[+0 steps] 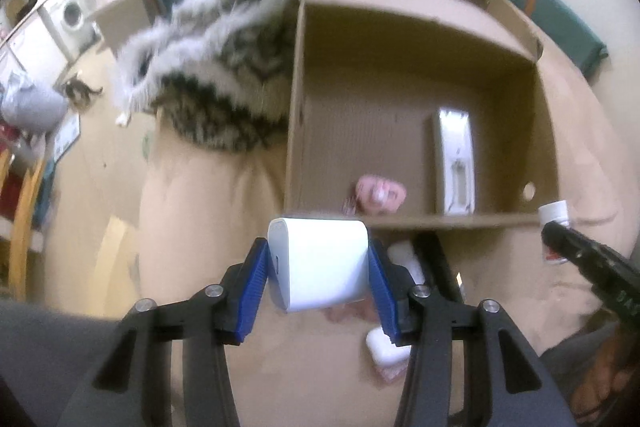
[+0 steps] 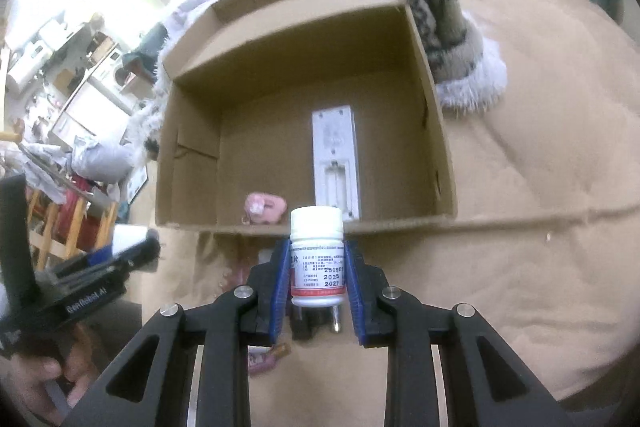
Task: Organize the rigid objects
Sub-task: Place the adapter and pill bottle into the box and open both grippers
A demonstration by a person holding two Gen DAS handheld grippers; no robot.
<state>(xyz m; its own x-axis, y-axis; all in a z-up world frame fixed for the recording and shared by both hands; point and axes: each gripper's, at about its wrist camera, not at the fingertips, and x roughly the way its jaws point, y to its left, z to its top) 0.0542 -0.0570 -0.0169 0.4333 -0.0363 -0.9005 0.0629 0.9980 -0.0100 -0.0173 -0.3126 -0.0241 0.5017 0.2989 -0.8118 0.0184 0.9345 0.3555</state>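
Note:
My left gripper [image 1: 318, 259] is shut on a white rounded box [image 1: 320, 263] and holds it just before the near wall of an open cardboard box [image 1: 416, 221]. My right gripper [image 2: 317, 267] is shut on a white pill bottle [image 2: 317, 255] with a red band, upright, also just before the cardboard box's near wall [image 2: 392, 225]. Inside the box lie a white remote control [image 1: 456, 163] [image 2: 335, 163] and a small pink item [image 1: 380, 193] [image 2: 266, 207]. The bottle and right gripper show at the right in the left wrist view [image 1: 554, 227].
The box stands on a tan bedspread [image 2: 540, 187]. A furry patterned garment [image 1: 224, 75] lies left of the box. A small white case [image 1: 386, 347] and other small items lie on the bedspread under my left gripper. A room with a washing machine [image 1: 72, 13] lies far left.

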